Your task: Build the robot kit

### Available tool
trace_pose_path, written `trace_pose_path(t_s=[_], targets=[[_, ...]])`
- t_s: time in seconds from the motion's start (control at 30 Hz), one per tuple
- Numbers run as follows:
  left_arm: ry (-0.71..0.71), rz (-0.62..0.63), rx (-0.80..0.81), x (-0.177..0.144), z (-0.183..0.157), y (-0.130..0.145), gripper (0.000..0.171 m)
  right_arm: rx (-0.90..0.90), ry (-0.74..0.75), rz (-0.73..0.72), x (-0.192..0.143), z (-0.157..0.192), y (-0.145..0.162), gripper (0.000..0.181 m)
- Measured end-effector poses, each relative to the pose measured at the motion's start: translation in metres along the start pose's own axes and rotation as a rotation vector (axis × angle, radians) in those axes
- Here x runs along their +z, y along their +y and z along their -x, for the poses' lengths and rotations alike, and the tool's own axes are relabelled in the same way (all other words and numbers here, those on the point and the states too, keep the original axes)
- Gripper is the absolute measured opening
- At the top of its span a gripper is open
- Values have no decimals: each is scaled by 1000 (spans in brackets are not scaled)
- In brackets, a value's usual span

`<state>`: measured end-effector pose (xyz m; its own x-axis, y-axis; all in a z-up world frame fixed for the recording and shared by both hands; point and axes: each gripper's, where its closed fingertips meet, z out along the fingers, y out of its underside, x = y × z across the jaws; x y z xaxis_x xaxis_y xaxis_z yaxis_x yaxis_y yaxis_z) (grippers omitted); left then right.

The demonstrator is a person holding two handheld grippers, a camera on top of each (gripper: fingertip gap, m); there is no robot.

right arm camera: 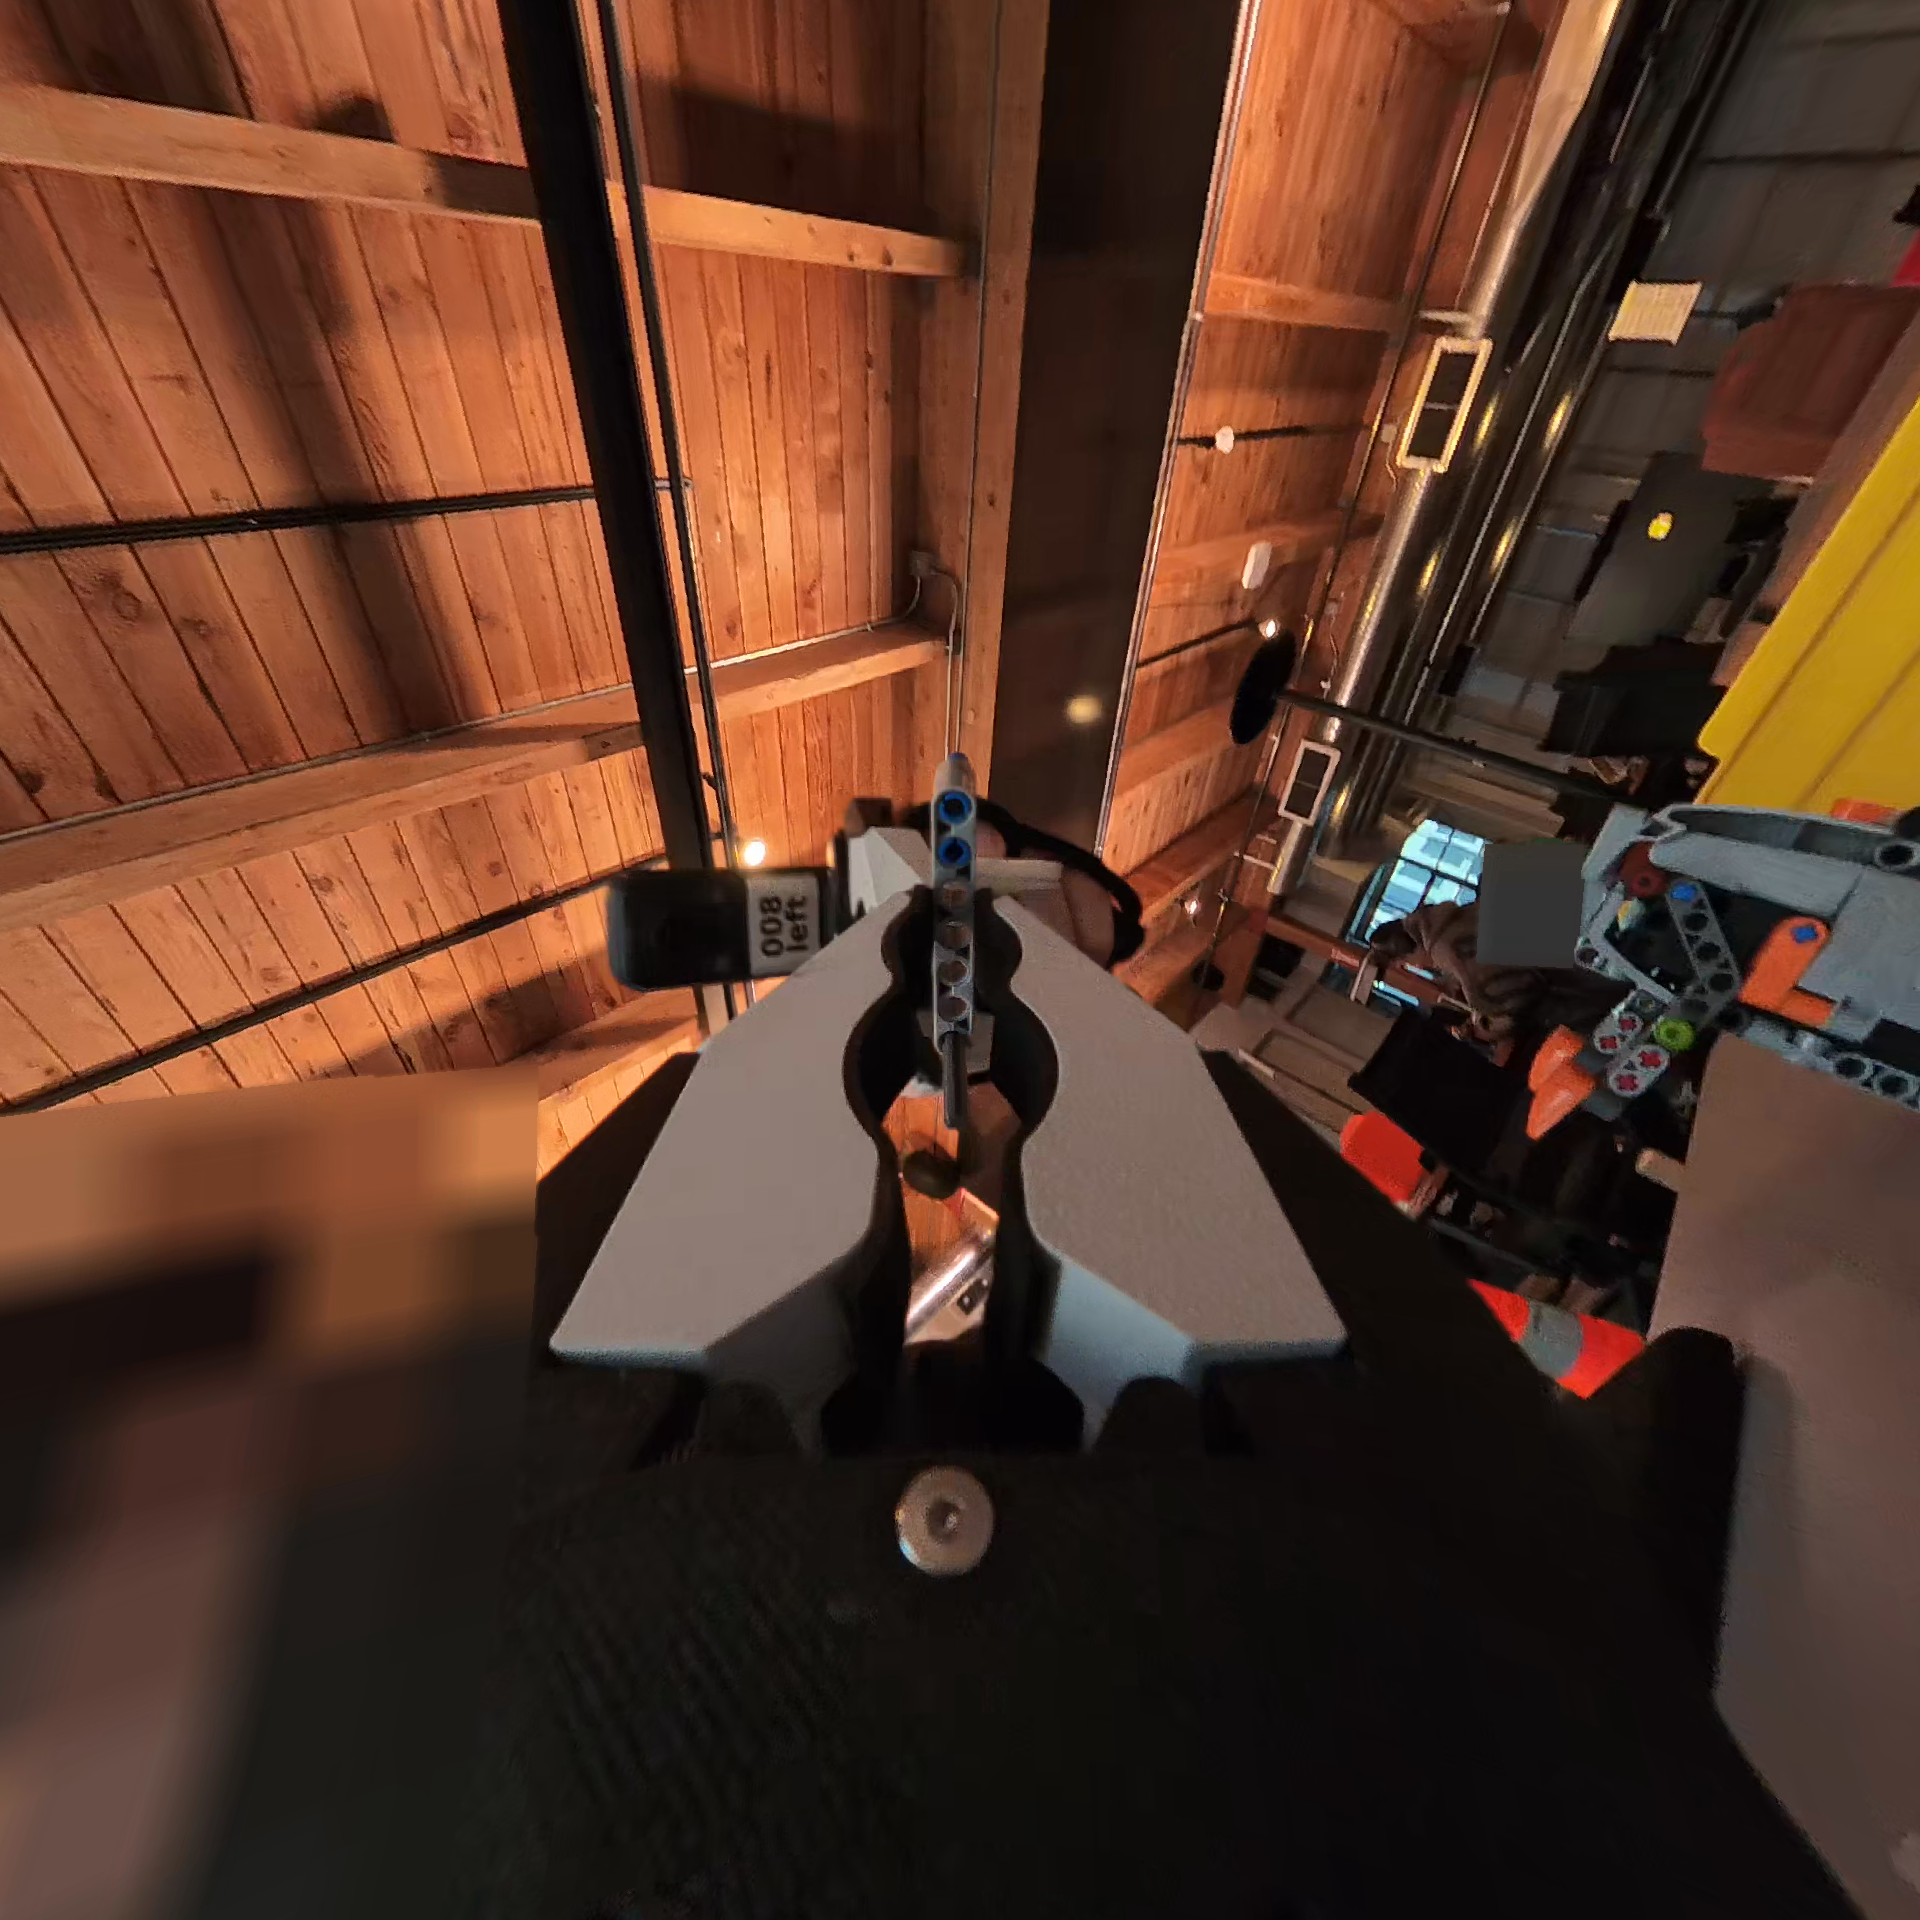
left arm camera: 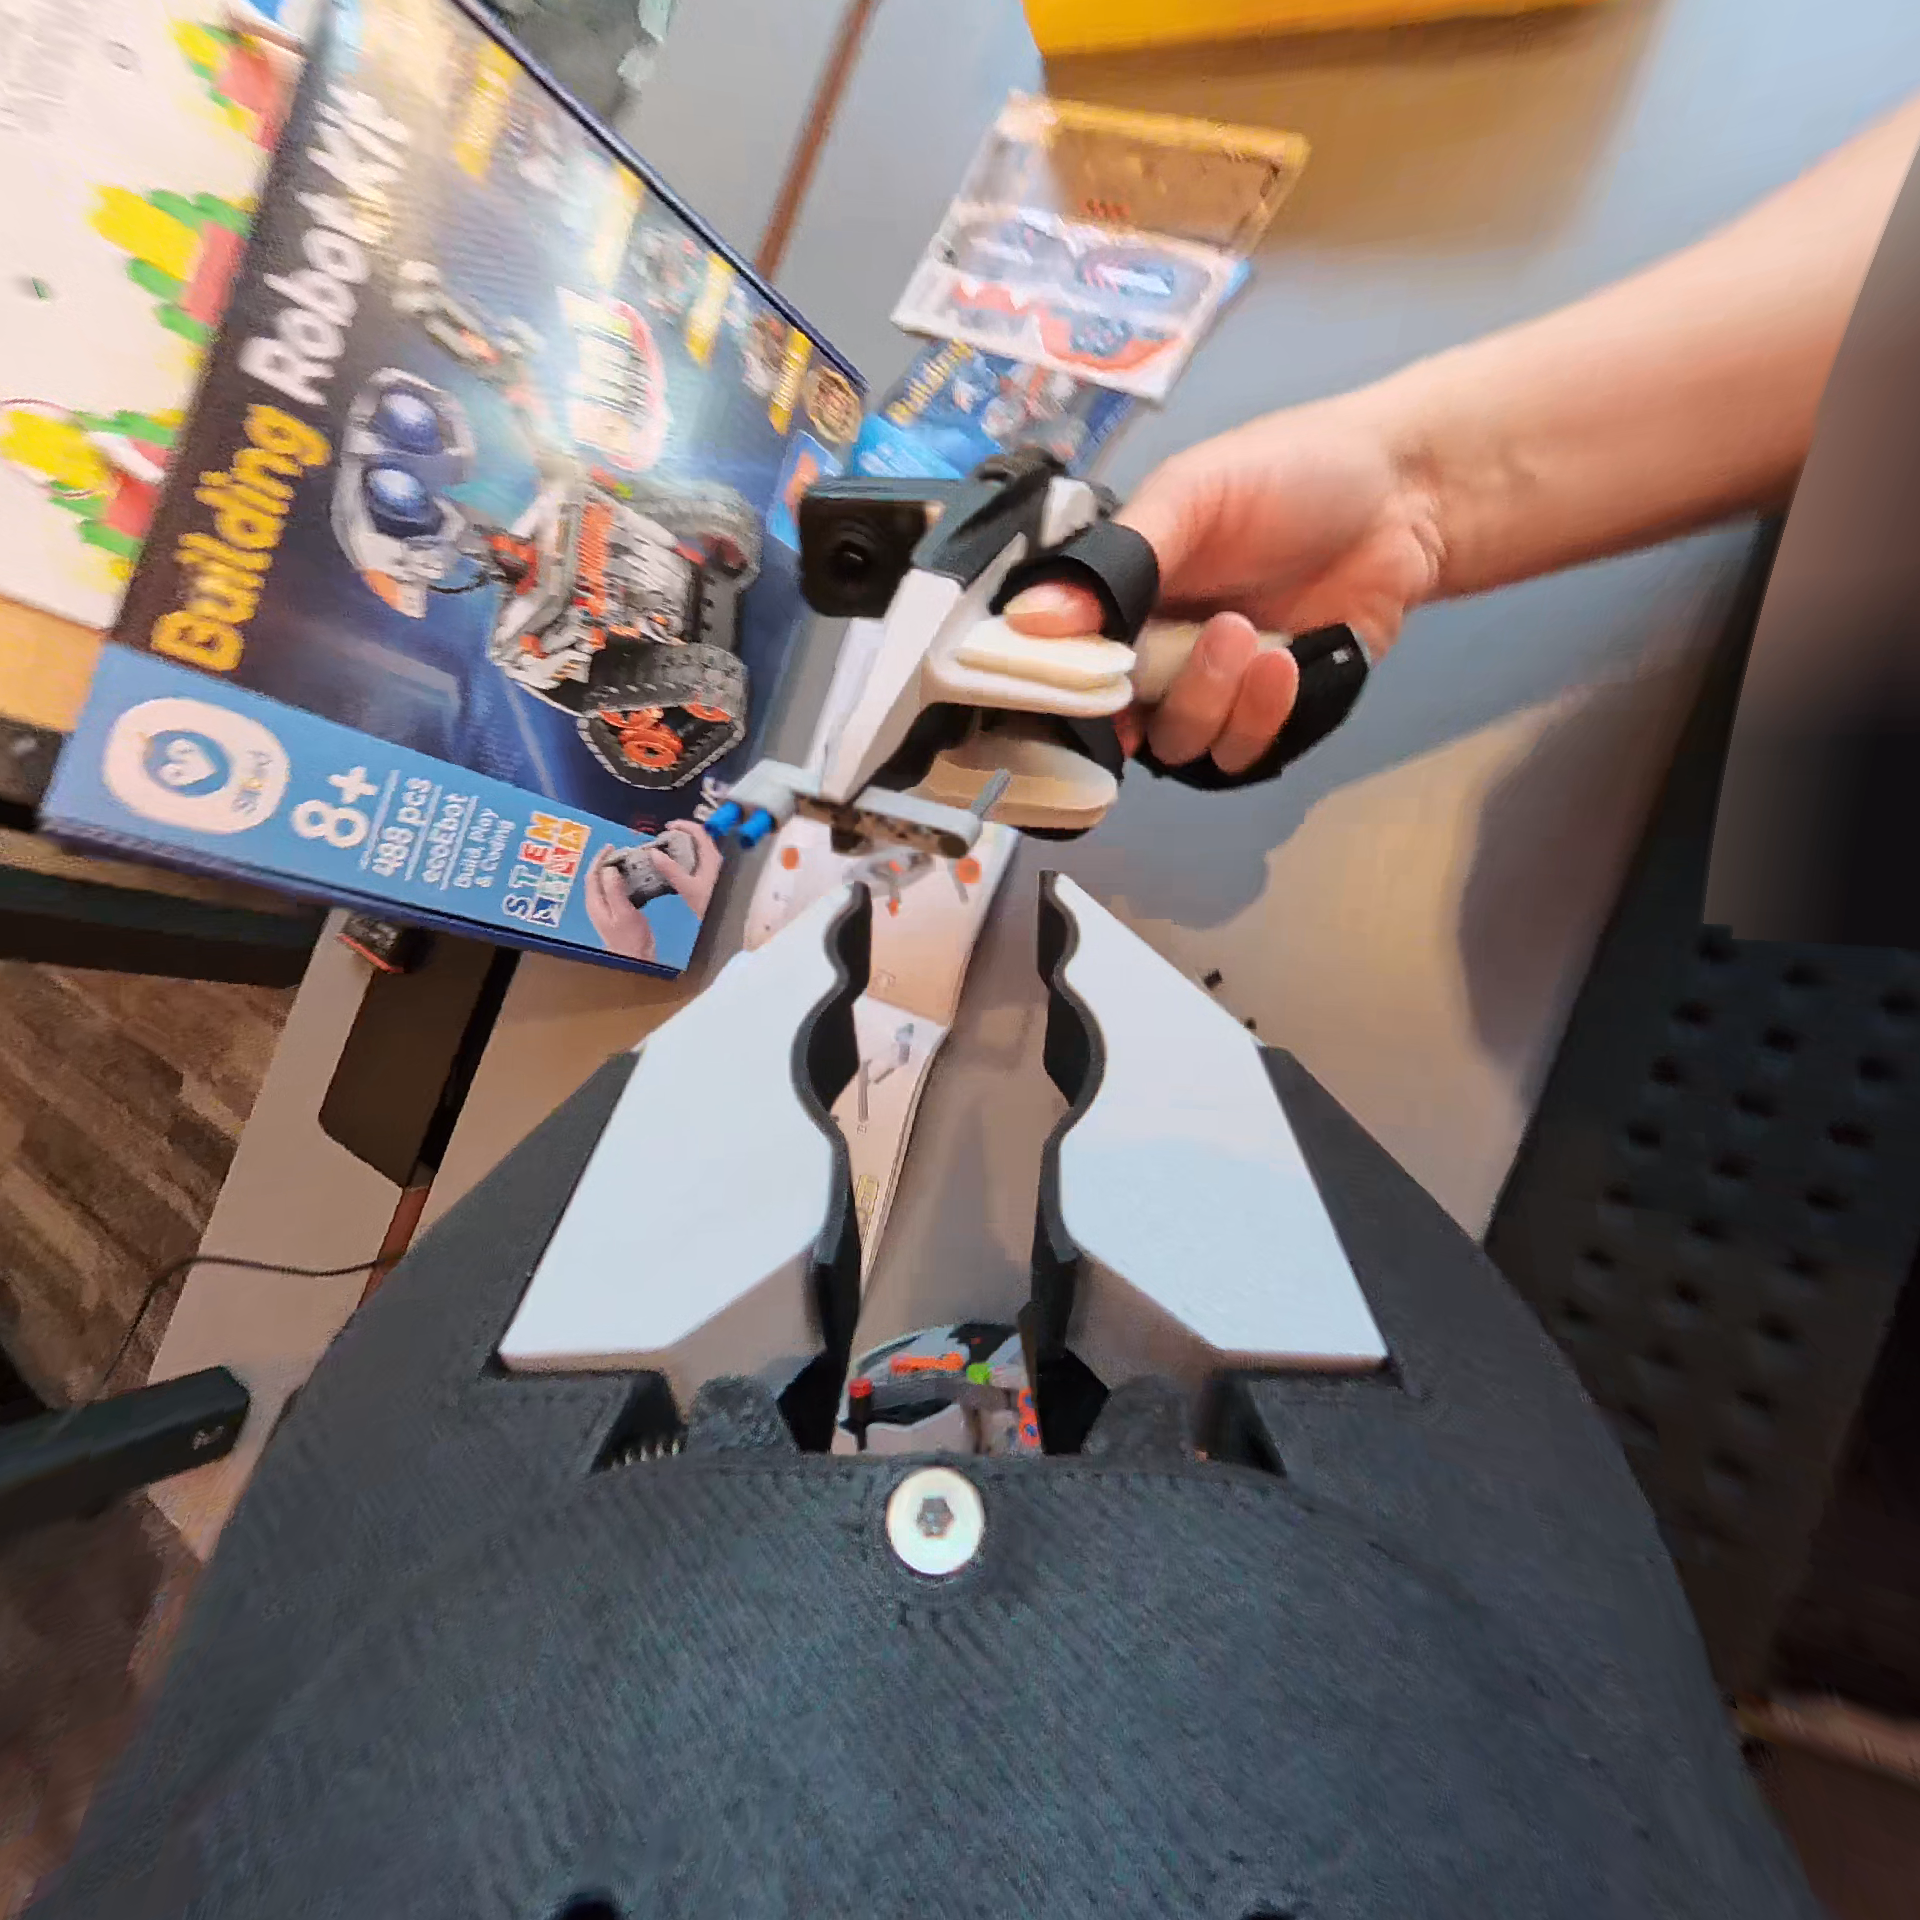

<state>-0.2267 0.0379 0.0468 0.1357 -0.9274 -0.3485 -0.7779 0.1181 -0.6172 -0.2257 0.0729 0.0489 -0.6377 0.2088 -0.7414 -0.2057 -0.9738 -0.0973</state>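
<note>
Nearest, the left gripper (left arm camera: pixel 951 914) hangs spread and empty above the grey table (left arm camera: pixel 1403 935). Just beyond, the right gripper (right arm camera: pixel 951 914) pinches a slim grey perforated beam (right arm camera: pixel 954 914), long axis along the fingers, blue-pinned end pointing away. Far left lies a glossy blue kit box (left arm camera: pixel 436 540).

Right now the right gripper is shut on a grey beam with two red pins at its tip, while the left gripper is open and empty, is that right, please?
Not quite: the pins are blue, not red, as the right wrist view shows. The rest holds: the right gripper is shut on the grey beam, and the left gripper is open and empty.
</note>
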Motion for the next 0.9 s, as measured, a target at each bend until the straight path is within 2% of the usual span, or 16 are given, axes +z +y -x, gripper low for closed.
trace_pose_path(t_s=[0.1, 0.2, 0.27, 0.4, 0.47, 0.53, 0.63, 0.67, 0.77, 0.9], targets=[[-163, -122, -94, -4, 4, -1, 25, -34, -10, -65, -1, 4, -8, 4], [-278, -218, -173, 1, 3, 3, 20, -80, 31, -50, 1, 2, -5, 4], [-262, -280, -318, 6, 1, 6, 19, -127, 69, -5, 4, -2, 2, 4], [-110, -475, -719, -2, 1, 6, 20, -262, 76, 59, 8, 1, 10, 4], [-60, -533, -812, -6, 3, 8, 21, -319, 68, 68, 10, 4, 12, 5], [-36, -522, -852, -1, 3, 14, 23, -352, 57, 70, 12, 6, 14, 5], [122, -580, -911, 1, -6, 3, 22, -368, 68, 87, 13, 1, 18, 5], [157, -596, -927, 2, -6, 1, 17, -372, 67, 96, 13, 0, 20, 5], [156, -577, -915, 6, -3, 6, 6, -399, 82, 113, 15, -1, 23, 5], [128, -524, -859, 8, -3, 9, 5, -464, 122, 147, 15, -3, 24, 6]])
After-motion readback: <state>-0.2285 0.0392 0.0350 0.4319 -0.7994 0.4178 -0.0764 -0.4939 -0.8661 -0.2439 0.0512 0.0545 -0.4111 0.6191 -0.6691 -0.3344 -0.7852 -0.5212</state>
